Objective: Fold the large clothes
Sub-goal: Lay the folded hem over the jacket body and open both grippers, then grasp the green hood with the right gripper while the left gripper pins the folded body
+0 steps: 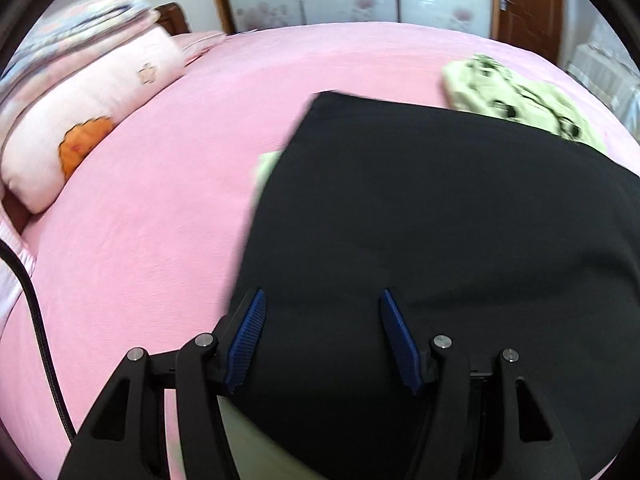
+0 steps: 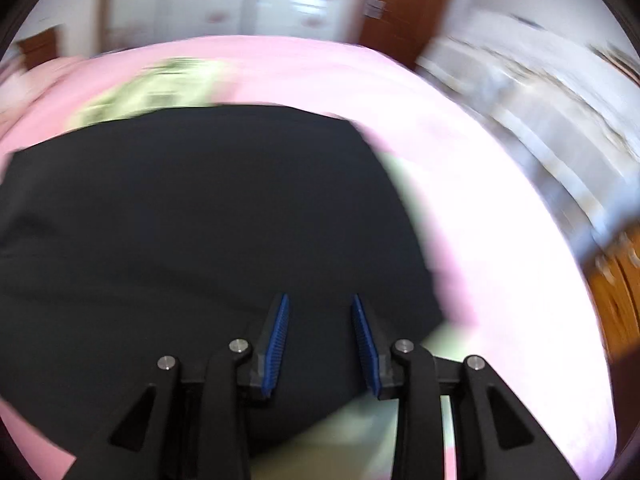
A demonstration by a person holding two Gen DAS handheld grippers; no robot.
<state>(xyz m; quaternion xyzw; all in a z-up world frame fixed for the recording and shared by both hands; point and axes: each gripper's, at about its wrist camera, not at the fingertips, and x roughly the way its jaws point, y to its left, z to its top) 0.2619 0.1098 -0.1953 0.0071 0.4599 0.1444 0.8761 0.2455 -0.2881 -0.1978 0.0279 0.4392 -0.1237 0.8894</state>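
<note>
The black garment (image 1: 420,220) lies flat on the pink bed (image 1: 160,220), spread ahead of and beneath both my claws. My left claw (image 1: 322,300) is apart and empty; my right claw (image 2: 319,304) seems narrowly apart, though blurred. A green printed cloth (image 1: 516,100) lies beyond, pillows (image 1: 80,120) far left.

My right gripper (image 2: 320,300) hangs over a black garment (image 2: 192,216) spread flat on the pink bedsheet (image 2: 500,240). Its blue ribbed pads (image 2: 276,344) stand a little apart with nothing pinched between them; only the dark cloth shows in the gap. A pale green patterned garment (image 2: 156,92) lies beyond the black one's far edge, partly under it. More pale green fabric (image 2: 344,432) peeks out near the fingers. The picture is heavily blurred; a brown wooden door (image 2: 404,4) shows behind the bed.
</note>
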